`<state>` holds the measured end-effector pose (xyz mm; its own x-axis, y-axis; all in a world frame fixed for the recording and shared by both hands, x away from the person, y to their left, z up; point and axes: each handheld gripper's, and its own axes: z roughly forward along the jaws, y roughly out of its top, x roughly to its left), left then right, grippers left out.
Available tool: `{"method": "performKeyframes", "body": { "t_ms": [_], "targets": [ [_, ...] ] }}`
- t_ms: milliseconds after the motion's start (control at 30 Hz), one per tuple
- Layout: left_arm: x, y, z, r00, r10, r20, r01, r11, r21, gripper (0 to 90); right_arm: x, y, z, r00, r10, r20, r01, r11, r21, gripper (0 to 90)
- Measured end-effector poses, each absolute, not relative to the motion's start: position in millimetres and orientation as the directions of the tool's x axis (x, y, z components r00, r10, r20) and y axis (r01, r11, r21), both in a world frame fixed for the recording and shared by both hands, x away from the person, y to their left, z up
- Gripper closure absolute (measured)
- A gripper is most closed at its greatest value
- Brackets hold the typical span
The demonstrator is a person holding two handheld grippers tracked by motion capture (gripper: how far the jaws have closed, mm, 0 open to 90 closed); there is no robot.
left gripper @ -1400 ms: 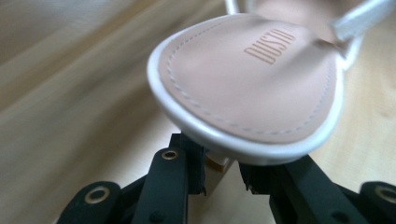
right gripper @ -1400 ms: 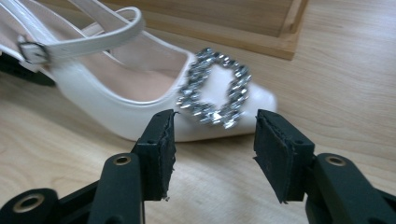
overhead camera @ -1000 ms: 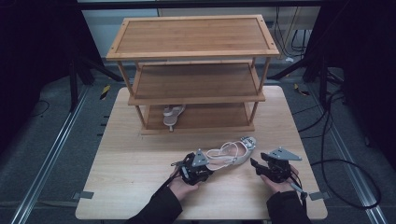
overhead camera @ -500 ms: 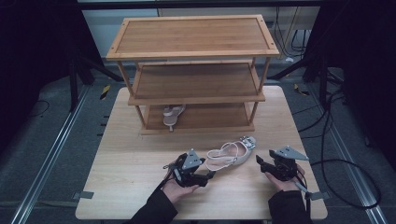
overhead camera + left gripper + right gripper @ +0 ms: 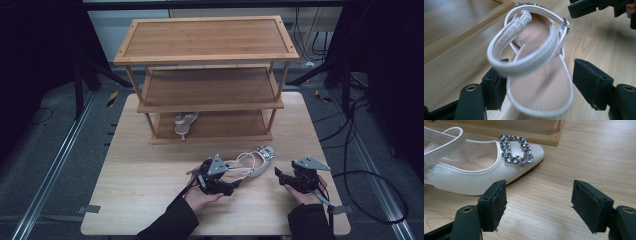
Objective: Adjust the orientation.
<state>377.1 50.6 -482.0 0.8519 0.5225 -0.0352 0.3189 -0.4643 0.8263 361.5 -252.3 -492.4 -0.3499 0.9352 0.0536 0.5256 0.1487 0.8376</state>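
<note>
White sandal (image 5: 247, 164) lying on the counter (image 5: 135, 185) in lower centre of high view, just in front of the shelf rack (image 5: 205, 35); jewelled toe toward upper right, heel end w/ ankle strap toward lower left; second sandal (image 5: 184, 124) already on rack's bottom shelf, left part.

Left gripper (image 5: 231, 187) at heel end; fingers spread wide, having just been opening; heel of sandal (image 5: 539, 82) sits between them in left gripper view, left finger (image 5: 495, 91) close against the sole edge, right finger (image 5: 591, 85) clear of it; no squeeze visible, so reads as let go, not pinching.

Right gripper (image 5: 278, 175) in lower right of high view, apart from the toe; fingers also spread, just been opening, nothing between them but bare counter; buckle toe (image 5: 517, 150) in upper left of right gripper view.

Step, as judged: shoe set down or re-gripping between holds, en route to rack beside its mate. Next move prob. needs a fresh, firmer pinch on heel or side wall, lift clear of counter, then slide level under the middle shelf; low clearance there, loose strap could snag.
</note>
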Motion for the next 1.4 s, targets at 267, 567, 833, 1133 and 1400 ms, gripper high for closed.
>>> {"method": "performKeyframes", "body": {
  "t_ms": [267,567,833,1133,1400],
  "targets": [
    [386,37,-490,0.842,0.538,-0.032,0.333,-0.473,0.815,32.3,363,-255,-494,-0.348,0.936,0.055,0.53,0.148,0.835,27.4],
    [392,32,-496,0.85,0.518,-0.09,0.366,-0.459,0.81,38.1,364,-255,-496,-0.355,0.934,0.047,0.542,0.165,0.824,26.7],
    [390,32,-495,0.844,0.527,-0.102,0.379,-0.451,0.808,39.4,363,-257,-496,-0.347,0.937,0.047,0.545,0.161,0.823,26.9],
    [383,48,-483,0.826,0.555,-0.094,0.392,-0.447,0.804,39.6,363,-261,-497,-0.332,0.942,0.044,0.547,0.154,0.823,27.3],
    [382,78,-461,0.795,0.602,-0.072,0.383,-0.406,0.83,39.5,363,-260,-497,-0.33,0.943,0.029,0.54,0.163,0.826,27.3]
  ]
}}
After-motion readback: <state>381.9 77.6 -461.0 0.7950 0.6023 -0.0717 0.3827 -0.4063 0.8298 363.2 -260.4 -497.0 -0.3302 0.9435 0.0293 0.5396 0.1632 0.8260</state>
